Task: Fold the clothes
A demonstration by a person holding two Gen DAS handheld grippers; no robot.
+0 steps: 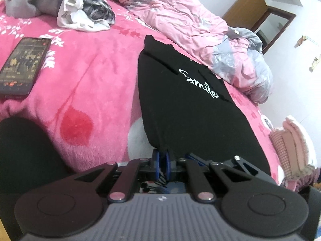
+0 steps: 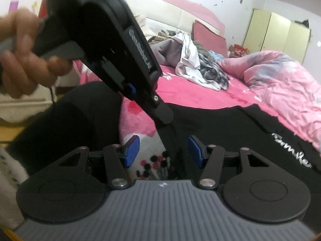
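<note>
While the black shirt (image 1: 186, 104) lies spread on the pink bed cover (image 1: 96, 76), the left tool (image 1: 162, 161) has its blue pads pressed together on the shirt's near corner, and the cloth rises in a taut fold from that pinch. The white lettering on the shirt faces up. In the right wrist view the right tool (image 2: 163, 150) stands half open, its blue pads (image 2: 131, 150) apart with nothing pressed between them, just beside the lifted edge of the shirt. The left tool reaches in from the upper left there, held by a hand (image 2: 22, 50). A phone (image 1: 22, 68) lies on the cover to the left, well apart from the shirt. A heap of clothes (image 1: 66, 6) sits farther back, and a rumpled pink quilt (image 1: 200, 26) lies along the far side
</note>
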